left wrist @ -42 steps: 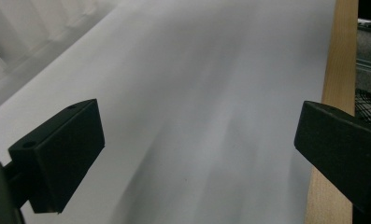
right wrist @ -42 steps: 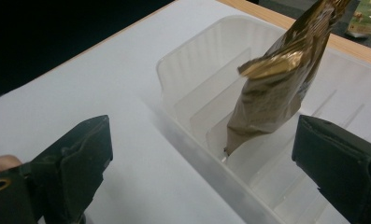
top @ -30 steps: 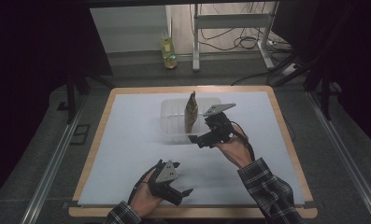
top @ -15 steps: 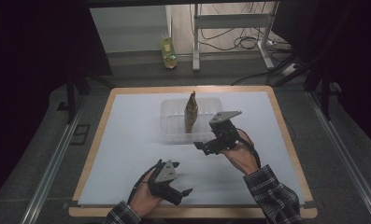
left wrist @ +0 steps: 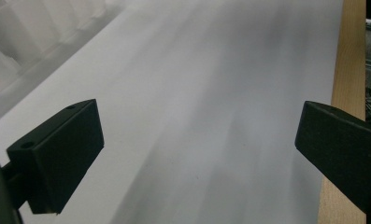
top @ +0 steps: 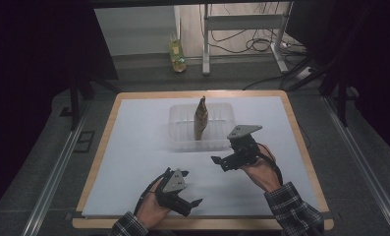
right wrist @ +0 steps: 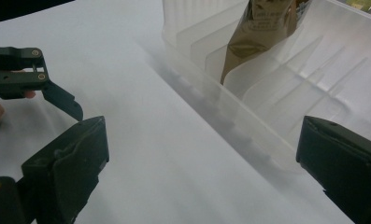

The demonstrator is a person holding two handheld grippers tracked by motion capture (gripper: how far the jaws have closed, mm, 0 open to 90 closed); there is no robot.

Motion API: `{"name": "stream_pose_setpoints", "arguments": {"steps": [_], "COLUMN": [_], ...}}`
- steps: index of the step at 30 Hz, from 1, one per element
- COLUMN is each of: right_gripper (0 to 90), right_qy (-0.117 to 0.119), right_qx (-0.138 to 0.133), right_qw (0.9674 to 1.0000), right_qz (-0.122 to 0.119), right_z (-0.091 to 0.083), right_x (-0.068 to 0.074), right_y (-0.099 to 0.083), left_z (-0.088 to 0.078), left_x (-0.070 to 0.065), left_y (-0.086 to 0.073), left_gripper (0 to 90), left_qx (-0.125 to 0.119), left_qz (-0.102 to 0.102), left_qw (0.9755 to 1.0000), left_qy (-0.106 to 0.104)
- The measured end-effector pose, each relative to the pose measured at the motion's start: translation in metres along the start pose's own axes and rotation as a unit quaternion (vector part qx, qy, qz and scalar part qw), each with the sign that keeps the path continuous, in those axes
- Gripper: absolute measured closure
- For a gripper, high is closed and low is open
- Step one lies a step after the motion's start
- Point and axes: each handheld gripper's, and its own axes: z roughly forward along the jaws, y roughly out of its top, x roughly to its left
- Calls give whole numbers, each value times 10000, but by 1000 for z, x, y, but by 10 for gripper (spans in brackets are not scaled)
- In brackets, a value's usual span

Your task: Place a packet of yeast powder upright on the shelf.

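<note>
White sheet over a wooden table [top: 305,147]; left gripper [top: 195,202] rests near the front edge, jaws wide and empty. Centre, brown packet [top: 201,118] stands upright in the clear bin [top: 182,130], looks placed. Right gripper [top: 219,162] hovers beside the bin, spread, holding nothing.

The table [top: 300,142] is white with a pale wood edge. The bin [top: 217,140] is clear, milky plastic, and the pouch [top: 201,118] in it is golden brown (dark print on it, too small to read). Both grippers' jaws are black; the sleeves [top: 293,214] are dark plaid.
</note>
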Motion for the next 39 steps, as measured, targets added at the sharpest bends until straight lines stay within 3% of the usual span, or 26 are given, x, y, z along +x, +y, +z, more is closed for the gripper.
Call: {"name": "stream_pose_setpoints", "arguments": {"steps": [24, 39], "right_gripper": [0, 0], "right_qy": [-206, -385], "right_qx": [7, 169], "right_qw": [9998, 9990], "right_qz": [-36, 170], "right_z": [-26, -36], "right_x": [-2, -10], "right_y": [-45, -80], "left_z": [1, 2], "left_x": [-1, -1], "left_y": [0, 0], "left_gripper": [10, 9], "left_qx": [40, 64], "left_qz": [-20, -13], "left_qw": [10000, 10000], "left_qy": [-41, -67]}}
